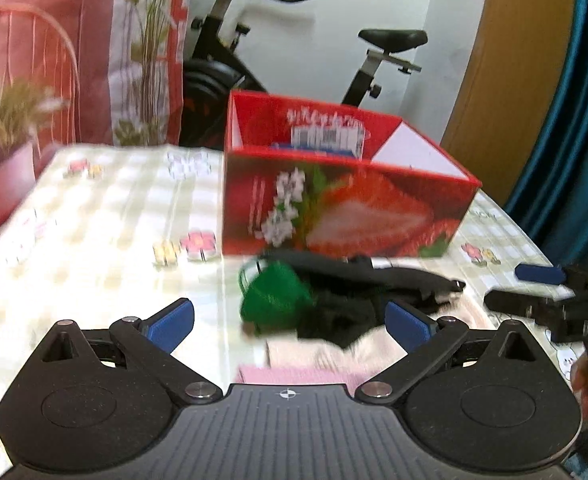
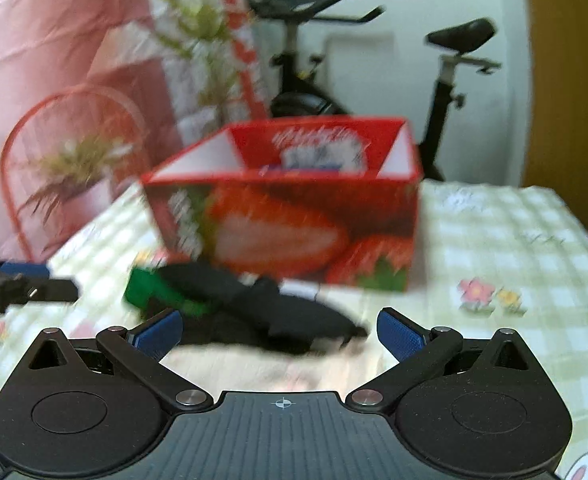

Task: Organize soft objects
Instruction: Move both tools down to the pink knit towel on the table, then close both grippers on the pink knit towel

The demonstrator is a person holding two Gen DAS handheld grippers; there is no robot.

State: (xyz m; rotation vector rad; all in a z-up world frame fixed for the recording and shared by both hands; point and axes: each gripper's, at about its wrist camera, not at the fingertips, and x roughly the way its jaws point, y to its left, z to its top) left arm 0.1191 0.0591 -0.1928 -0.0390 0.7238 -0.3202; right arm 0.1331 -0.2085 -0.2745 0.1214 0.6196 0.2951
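While both views are smeared by motion blur, the left gripper (image 1: pixel 289 322) is showing its blue-padded fingers (image 1: pixel 171 322) spread wide with nothing between them, hanging over a small heap of soft things on the table covered in a pale green-and-white checked cloth with flower prints (image 1: pixel 93 216). In that heap a bright green knitted bundle (image 1: pixel 273 300) is lying against a crumpled black fabric piece (image 1: pixel 374 280), and both are sitting partly on a pale cream cloth (image 1: pixel 334 350), with a pink ribbed cloth (image 1: pixel 294 374) lying nearest the camera. Just behind the heap, a red open-topped cardboard box printed with strawberries (image 1: pixel 346 208) is standing upright (something white and blue is resting inside it, too blurred to identify).

The right gripper (image 2: pixel 279 332) is likewise spread wide and holding nothing, hovering above the same black fabric (image 2: pixel 285 312) and cream cloth (image 2: pixel 253 364), with the green bundle (image 2: pixel 153 292) lying to its left. Each gripper is appearing at the edge of the other's view, the right one at the right of the heap. Beyond the table, a black exercise bike (image 1: pixel 390 40) and a potted plant with thin green leaves (image 1: pixel 5 120) are standing.
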